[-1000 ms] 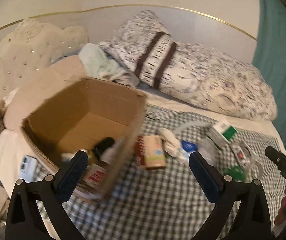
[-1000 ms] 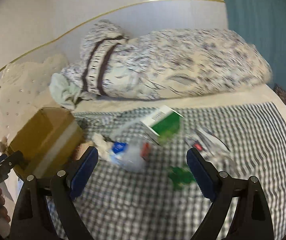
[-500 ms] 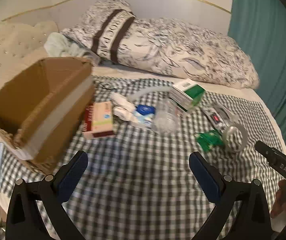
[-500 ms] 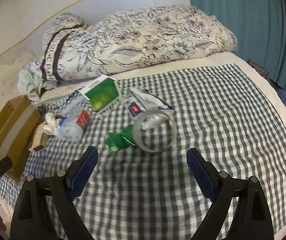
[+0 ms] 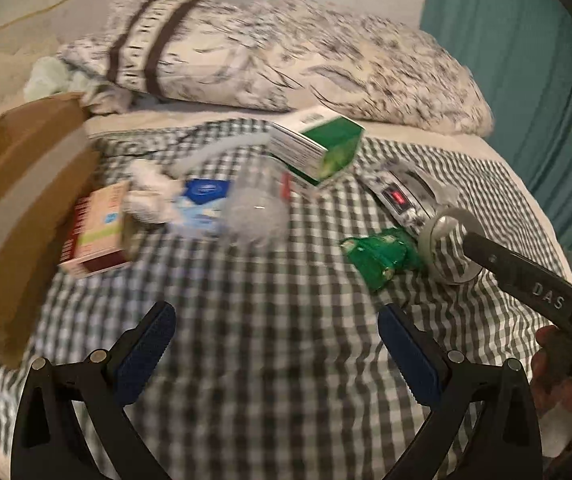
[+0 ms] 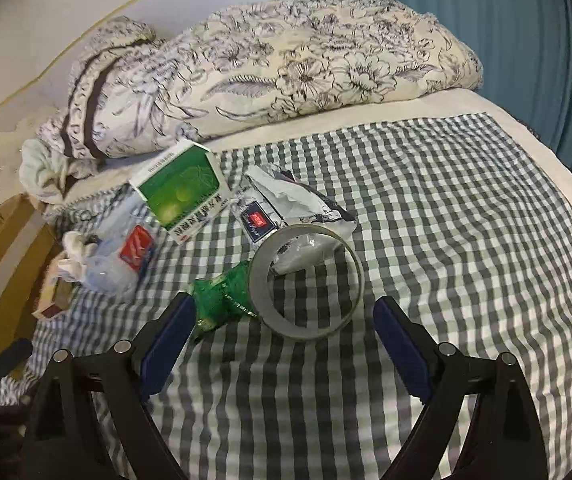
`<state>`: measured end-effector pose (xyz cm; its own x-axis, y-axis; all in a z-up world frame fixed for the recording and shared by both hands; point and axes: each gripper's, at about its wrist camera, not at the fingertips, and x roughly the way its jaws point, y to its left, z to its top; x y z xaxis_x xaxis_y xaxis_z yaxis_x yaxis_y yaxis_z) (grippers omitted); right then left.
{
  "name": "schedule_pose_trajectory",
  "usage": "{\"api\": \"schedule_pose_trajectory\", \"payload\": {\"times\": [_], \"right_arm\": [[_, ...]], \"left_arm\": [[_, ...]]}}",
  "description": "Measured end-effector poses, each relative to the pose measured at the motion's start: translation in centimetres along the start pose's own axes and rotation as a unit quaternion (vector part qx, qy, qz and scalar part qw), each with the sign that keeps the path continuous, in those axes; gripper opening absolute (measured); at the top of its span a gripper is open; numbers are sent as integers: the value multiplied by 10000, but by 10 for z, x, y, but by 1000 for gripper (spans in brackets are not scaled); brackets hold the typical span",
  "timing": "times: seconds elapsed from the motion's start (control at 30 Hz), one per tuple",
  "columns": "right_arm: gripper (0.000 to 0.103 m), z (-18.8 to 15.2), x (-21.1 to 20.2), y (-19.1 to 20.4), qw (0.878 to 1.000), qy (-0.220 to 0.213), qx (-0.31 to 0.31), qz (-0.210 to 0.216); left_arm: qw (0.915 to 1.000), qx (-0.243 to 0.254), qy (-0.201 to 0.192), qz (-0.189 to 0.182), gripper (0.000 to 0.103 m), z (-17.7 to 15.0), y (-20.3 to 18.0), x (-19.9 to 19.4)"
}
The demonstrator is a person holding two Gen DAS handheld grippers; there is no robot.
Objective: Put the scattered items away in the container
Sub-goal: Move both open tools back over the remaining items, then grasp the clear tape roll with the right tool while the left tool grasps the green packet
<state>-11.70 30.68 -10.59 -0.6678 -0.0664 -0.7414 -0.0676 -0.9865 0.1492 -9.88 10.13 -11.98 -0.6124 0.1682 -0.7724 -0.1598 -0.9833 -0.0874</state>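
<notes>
We see the cardboard box at far left on the bed, close beside the scattered items for short carries. Our left hand-held gripper hangs wide and empty. Our right hand-held gripper, also wide and empty, hovers just before the tape roll, likely the next pick.

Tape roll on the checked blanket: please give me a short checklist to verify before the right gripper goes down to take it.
1. Right gripper jaws open and empty: ok.
2. Tape roll lies ahead between the jaws: ok.
3. Roll free of neighbours: not ok, green wrapper and silver packet touch it.
4. Left gripper clear of the roll: ok.
5. Room inside cardboard box: cannot tell.
</notes>
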Motion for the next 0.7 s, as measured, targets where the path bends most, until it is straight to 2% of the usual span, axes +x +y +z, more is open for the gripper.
{"api": "schedule_pose_trajectory", "payload": {"times": [0.27,0.43,0.7], "right_arm": [[91,10,30,-5,9994,217,-12,-268],[91,17,39,-8,9988,313,57,-369],[90,20,65,-1,9970,625,43,-455]], "left_arm": [[9981,455,182,-373,103,14,-36,57],[9956,686,183,-618,103,21,-54,78],[9917,1018,242,-749,103,25,-70,104]]}}
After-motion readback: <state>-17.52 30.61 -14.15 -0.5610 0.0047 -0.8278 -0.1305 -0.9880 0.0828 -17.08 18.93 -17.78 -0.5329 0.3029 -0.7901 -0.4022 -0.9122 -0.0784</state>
